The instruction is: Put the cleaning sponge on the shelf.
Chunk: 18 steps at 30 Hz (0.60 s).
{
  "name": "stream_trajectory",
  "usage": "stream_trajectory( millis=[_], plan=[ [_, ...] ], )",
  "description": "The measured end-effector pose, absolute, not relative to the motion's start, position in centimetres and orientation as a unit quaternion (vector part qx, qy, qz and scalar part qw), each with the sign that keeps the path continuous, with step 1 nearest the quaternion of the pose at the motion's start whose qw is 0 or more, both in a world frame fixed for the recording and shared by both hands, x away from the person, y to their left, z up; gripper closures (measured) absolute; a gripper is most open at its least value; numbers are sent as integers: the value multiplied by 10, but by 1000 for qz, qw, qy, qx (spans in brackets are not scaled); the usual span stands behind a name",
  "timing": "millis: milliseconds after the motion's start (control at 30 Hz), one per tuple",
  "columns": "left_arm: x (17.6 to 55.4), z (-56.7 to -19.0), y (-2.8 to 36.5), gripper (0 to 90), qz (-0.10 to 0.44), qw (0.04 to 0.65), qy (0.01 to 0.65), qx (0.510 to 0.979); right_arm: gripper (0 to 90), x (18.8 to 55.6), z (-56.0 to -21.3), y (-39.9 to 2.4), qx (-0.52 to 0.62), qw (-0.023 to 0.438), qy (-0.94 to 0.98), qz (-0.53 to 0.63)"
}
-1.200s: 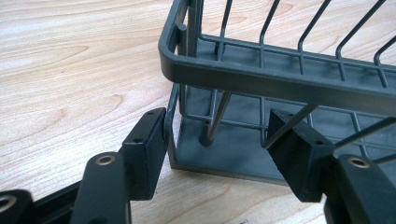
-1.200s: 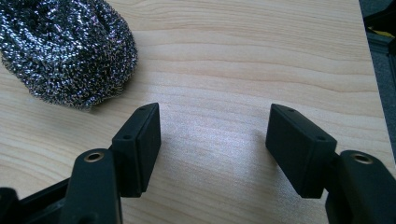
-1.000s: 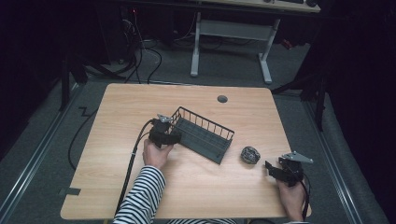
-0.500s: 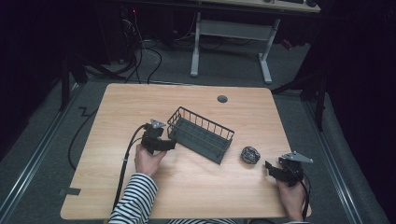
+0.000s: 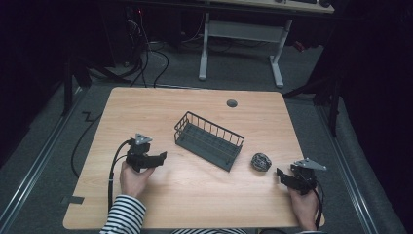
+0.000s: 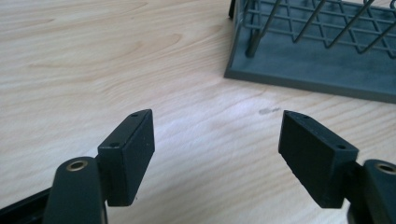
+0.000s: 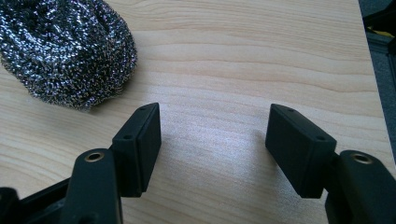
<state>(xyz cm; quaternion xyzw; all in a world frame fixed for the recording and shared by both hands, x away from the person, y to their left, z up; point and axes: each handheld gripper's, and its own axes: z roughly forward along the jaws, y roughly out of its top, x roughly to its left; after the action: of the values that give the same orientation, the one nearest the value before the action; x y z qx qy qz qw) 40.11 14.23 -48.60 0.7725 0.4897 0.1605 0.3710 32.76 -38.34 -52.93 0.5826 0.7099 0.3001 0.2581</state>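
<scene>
Fingers of my left gripper [image 5: 162, 156] stand apart with nothing between them; they have just been closing a little, above bare pale wooden worktop [image 5: 146, 107]. Just beyond their tips in the left gripper view lies the corner of the dark grey wire basket with a solid flat base [image 6: 322, 56], apart from both fingers. My right gripper [image 5: 280, 172] rests near the worktop's right edge, its fingers [image 7: 140, 140] likewise apart and empty. Beside its near finger, not touching, sits the round steel-wool scouring pad [image 7: 65, 51], between basket and right gripper in the high view.
</scene>
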Motion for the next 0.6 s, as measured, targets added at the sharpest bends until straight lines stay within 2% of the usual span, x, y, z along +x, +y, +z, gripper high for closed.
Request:
stream_trajectory(
  millis=[600],
  plan=[
    [369,-517,186,282,166,371,528,746,357,329,-529,-384,577,256,714,302]
  ],
)
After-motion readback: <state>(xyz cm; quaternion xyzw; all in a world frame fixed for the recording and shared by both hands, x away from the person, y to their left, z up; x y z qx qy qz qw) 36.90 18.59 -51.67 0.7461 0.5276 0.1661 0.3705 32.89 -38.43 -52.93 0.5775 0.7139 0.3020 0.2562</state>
